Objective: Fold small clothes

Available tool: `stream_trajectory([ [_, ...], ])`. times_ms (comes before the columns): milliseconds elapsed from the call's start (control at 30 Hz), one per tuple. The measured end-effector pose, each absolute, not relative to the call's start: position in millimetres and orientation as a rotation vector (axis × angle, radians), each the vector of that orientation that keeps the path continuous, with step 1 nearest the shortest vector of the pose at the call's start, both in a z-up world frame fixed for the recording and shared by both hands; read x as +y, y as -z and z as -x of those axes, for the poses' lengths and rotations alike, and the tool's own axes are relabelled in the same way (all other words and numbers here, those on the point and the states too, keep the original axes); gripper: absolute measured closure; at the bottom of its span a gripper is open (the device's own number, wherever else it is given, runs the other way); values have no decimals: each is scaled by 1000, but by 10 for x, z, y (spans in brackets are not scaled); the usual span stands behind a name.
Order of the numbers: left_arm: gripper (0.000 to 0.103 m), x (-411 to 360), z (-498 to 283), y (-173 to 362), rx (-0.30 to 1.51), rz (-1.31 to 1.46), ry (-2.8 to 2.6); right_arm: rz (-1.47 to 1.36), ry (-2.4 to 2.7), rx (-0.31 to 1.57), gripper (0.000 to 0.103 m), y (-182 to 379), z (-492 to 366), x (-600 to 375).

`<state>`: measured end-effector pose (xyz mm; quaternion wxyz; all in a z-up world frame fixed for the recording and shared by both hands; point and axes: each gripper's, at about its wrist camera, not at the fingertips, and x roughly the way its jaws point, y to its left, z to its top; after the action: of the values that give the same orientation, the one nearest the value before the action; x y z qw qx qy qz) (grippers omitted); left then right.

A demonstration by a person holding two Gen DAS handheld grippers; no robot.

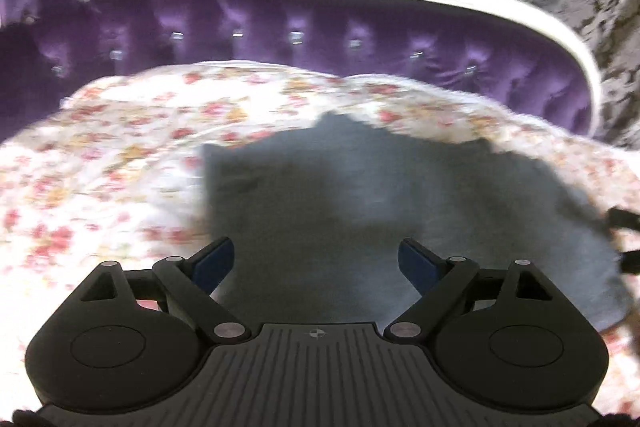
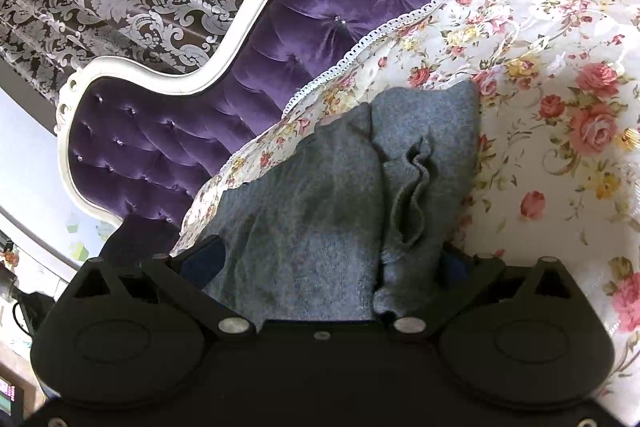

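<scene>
- Grey knit garment (image 2: 320, 211) lies on the floral bedspread (image 2: 540, 115), near the purple headboard (image 2: 320, 7).
- Left gripper (image 1: 316, 259): fingers apart, nothing between them, above the garment's left part.
- Right gripper (image 2: 332, 255): fingers spread with cloth bunched between; whether it's clamped I can't tell.
- Advice: pinch one edge layer cleanly, flatten the ruffled fold first, then fold over.

Left wrist view smeared by motion, grey garment (image 1: 360, 211) edges soft, bedspread (image 1: 100, 163) flowers indistinct, right hand-held gripper (image 2: 332, 259) fingertips hidden under garment folds, headboard (image 2: 168, 147) cut off at frame edge
</scene>
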<state>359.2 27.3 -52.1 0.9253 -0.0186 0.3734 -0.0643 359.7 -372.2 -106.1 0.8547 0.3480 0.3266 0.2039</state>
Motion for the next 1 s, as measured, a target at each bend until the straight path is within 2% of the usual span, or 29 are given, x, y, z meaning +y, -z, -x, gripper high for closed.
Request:
stream_trajectory([
  [267,13,567,-3634,543,734,101,118,-715,-388,670,0,1057,-3576,-3665],
  [333,13,629,-3681,531,750,115,124,-702,-375,676,5,1044,-3580,-3654],
  [367,13,658,-3700,537,747,120,110,-693,-360,681,17,1033,-3589,-3645],
  [400,13,691,-3709,542,747,122,95,-680,-337,693,37,1026,-3606,-3630],
  [467,13,740,-3746,548,761,114,81,-649,-281,724,53,1025,-3641,-3599],
  [533,13,794,-3772,543,771,119,76,-627,-254,736,61,1018,-3656,-3576],
  [567,13,825,-3780,539,777,126,73,-618,-241,742,71,1005,-3659,-3564],
  [700,13,951,-3820,505,804,167,60,-569,-175,758,75,857,-3658,-3464],
  [1000,13,1211,-3835,363,782,249,30,-393,-223,718,76,67,-3844,-2750],
])
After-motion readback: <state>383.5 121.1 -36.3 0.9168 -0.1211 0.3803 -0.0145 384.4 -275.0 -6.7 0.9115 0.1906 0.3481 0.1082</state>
